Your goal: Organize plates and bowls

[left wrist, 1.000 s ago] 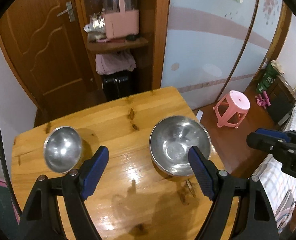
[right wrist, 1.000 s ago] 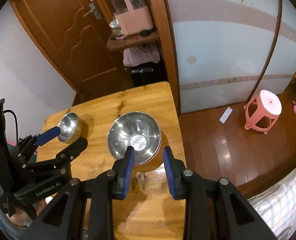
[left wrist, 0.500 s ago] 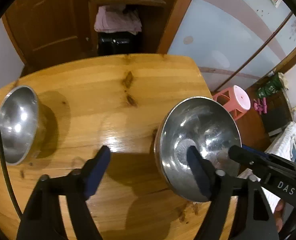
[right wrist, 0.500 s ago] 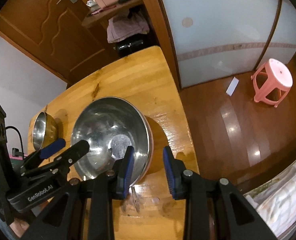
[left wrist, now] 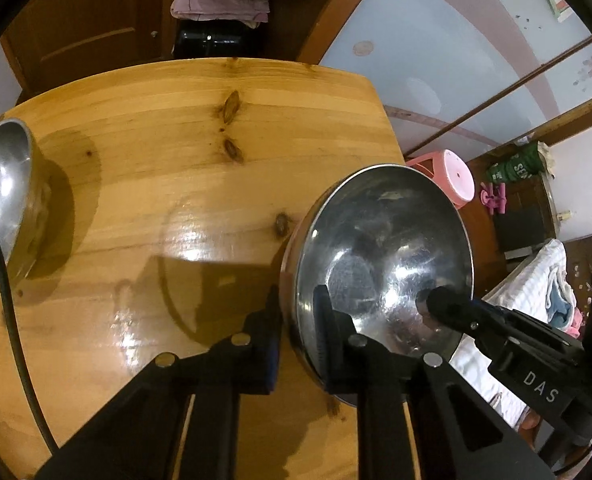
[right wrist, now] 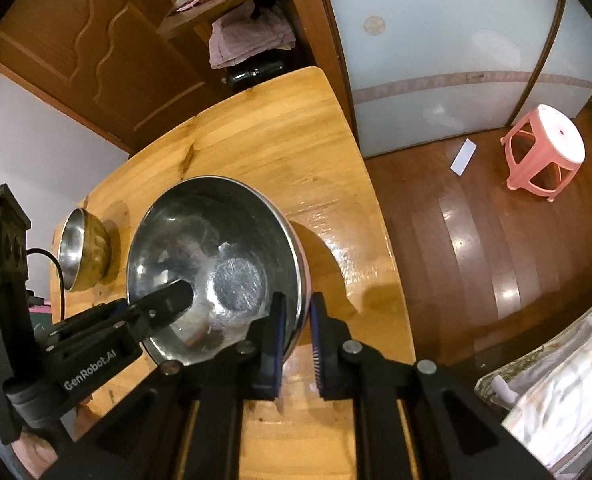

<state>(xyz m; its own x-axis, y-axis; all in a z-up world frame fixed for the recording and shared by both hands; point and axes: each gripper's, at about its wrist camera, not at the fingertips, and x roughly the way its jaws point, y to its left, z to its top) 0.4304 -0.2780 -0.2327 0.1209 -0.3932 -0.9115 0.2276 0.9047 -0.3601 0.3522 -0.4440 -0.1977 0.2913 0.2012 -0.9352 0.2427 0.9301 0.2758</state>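
Below, both my grippers pinch the large steel bowl (left wrist: 383, 256) near the right edge of the wooden table (left wrist: 168, 168). My left gripper (left wrist: 297, 332) has just closed its jaws on the near rim, one pad inside, one outside. My right gripper (right wrist: 296, 336) has just closed likewise on the bowl's rim. A small steel bowl (right wrist: 80, 254) stands well apart at the table's left; whether the large bowl is lifted I cannot tell

Small bowl (left wrist: 2, 204) left of large bowl (left wrist: 383, 264)
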